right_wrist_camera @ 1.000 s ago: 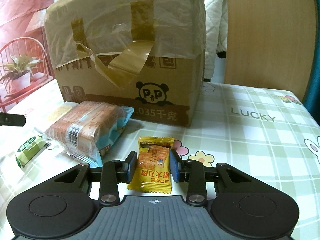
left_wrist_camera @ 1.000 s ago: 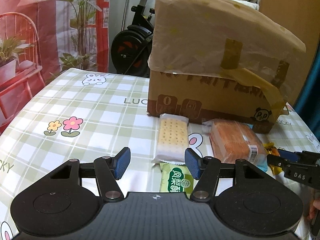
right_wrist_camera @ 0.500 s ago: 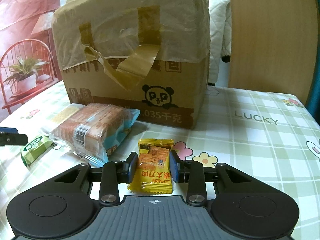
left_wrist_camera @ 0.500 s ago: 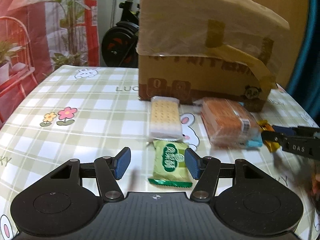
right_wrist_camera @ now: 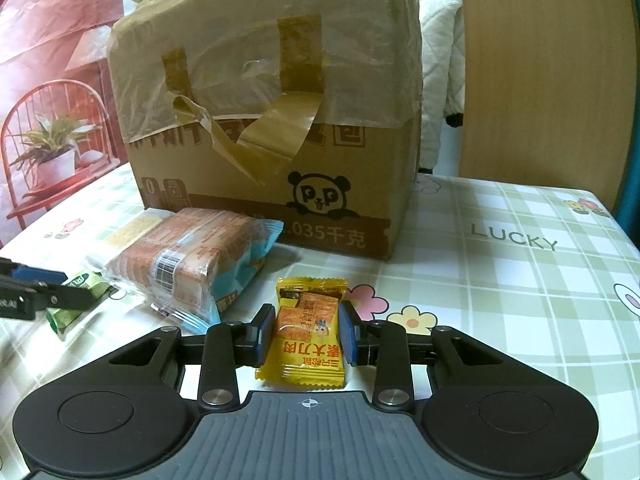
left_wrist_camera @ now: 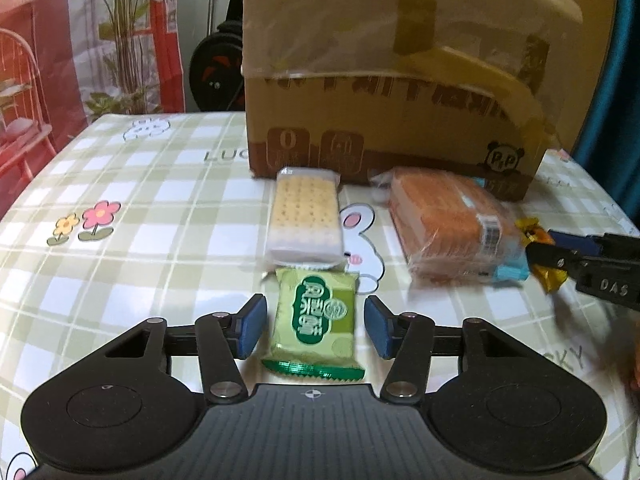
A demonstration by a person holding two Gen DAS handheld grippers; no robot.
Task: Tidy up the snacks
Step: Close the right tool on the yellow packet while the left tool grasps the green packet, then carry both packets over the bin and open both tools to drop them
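Green snack (left_wrist_camera: 316,322) now between the closing left gripper (left_wrist_camera: 314,326) pads, untouched.

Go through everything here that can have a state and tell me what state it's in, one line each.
Left gripper: open, just been closing around the green snack packet.
Right gripper: shut on the yellow snack packet.
Cracker pack: sealed, lying flat.
Orange biscuit pack: sealed, lying flat.
Cardboard box: closed, tape peeling.

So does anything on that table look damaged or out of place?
The cardboard box looks rough: a strip of brown tape has peeled off its front and hangs loose and crumpled over the printing. The snack packets in front of it, such as the green packet and the yellow packet, look intact.
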